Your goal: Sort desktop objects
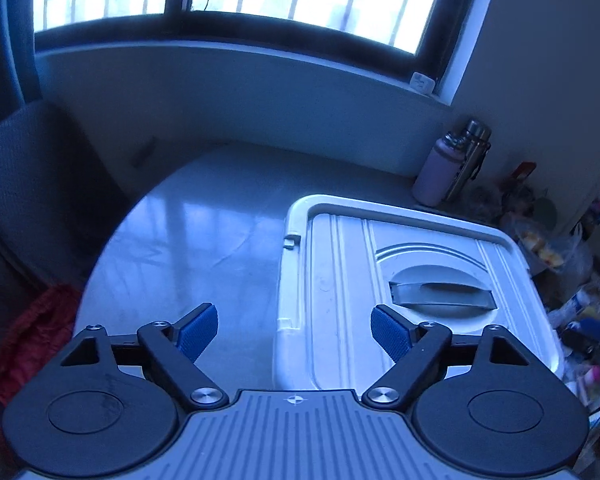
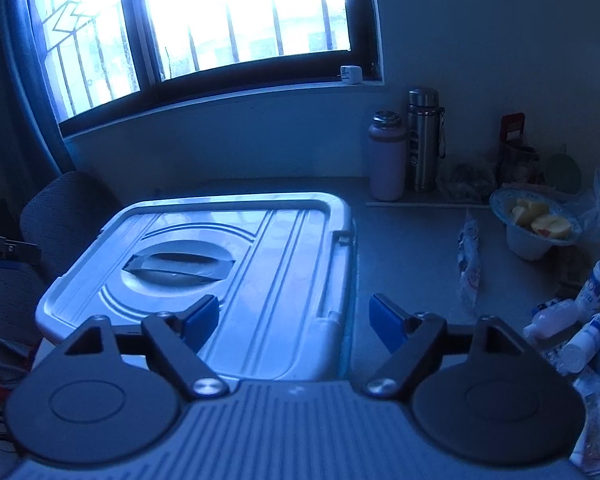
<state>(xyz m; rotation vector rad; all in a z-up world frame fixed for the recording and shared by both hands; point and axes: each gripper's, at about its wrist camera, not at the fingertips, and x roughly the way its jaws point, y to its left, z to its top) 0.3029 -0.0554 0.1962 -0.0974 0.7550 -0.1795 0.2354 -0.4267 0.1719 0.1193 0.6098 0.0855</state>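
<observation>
A white storage box (image 1: 412, 280) with its lid shut lies flat on the grey table (image 1: 204, 240), long axis running toward the window, recessed handle crosswise. The left gripper (image 1: 294, 332) and right gripper (image 2: 294, 322) hover over its near end, jaws wide apart, holding nothing.

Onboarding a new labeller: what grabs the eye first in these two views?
The big white storage box lid with its recessed handle fills the table's middle, shut. Behind it a bright barred window glares. At the far wall stand a pink bottle and a steel flask, with a bowl of cut fruit to their right.
</observation>
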